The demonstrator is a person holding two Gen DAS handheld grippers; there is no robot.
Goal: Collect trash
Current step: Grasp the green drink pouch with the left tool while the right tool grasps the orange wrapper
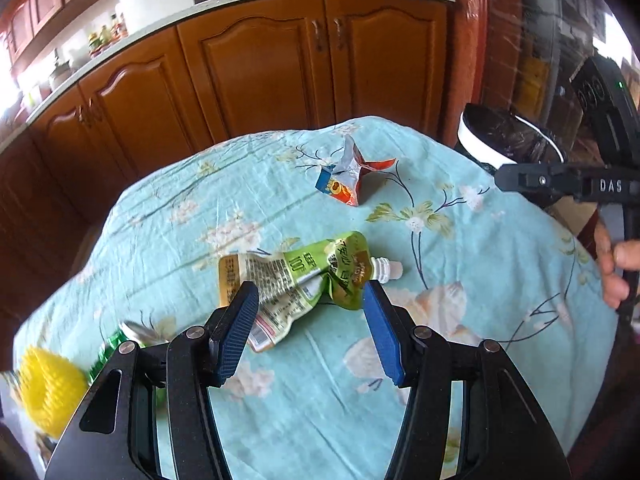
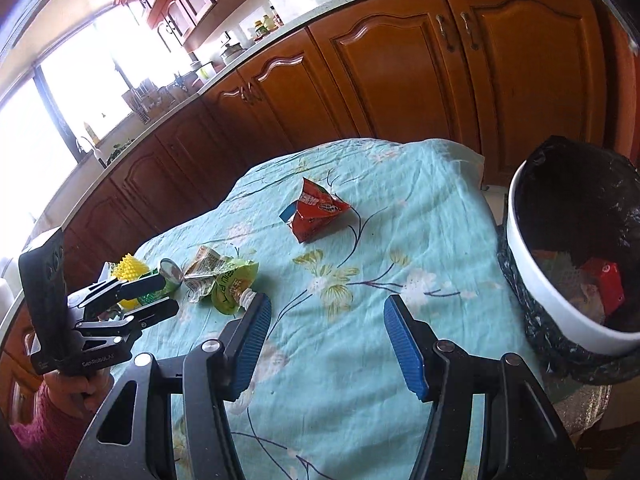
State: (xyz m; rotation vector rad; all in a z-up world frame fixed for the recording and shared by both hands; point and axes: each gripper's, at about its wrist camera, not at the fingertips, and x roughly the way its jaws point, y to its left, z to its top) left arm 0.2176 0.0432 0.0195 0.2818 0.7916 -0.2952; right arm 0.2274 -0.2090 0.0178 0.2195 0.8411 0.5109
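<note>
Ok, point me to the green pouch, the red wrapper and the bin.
green pouch [image 1: 320, 276]: left wrist view, its printed body.
red wrapper [image 2: 316, 216]: right wrist view, its crumpled front.
bin [image 2: 532, 264]: right wrist view, its white wall.

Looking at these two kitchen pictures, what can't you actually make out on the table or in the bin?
- Green can, left wrist view: the left claw covers most of it, so its label is unreadable.
- Yellow spiky ball, left wrist view: blurred near the edge.
- Bin contents, right wrist view: only a red packet is clear; the dark liner shadows the rest.
- Green pouch print: too small and creased to read.
</note>
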